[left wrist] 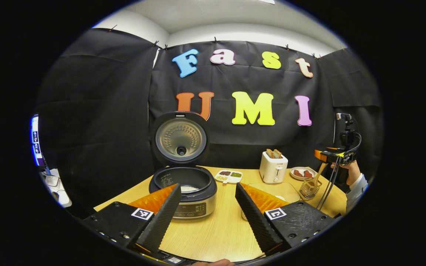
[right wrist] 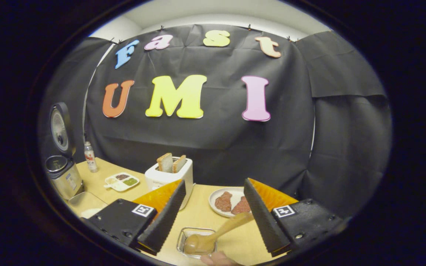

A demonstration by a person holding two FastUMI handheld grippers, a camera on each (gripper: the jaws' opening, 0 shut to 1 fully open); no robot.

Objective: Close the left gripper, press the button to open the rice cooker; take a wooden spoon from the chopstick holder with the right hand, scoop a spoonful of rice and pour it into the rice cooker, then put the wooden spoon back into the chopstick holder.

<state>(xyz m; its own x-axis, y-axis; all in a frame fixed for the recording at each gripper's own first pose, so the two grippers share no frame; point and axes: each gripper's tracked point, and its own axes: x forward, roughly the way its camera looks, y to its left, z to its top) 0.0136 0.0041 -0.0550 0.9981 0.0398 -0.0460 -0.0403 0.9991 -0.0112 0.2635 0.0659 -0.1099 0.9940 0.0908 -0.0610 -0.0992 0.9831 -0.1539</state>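
Note:
The rice cooker stands open on the wooden table, its lid upright and some white rice in the pot. My left gripper is open in front of it, holding nothing. The wooden spoon rests in the wire chopstick holder, bowl end down, its handle leaning up toward one finger. My right gripper is open just above the holder, with the handle between its fingers. In the left gripper view the right gripper hovers over the holder and the spoon.
A clear rice container lies between cooker and holder. Behind stand a white toaster with bread, a plate of meat, a divided dish and a small bottle. A hand and sleeve hold the right gripper.

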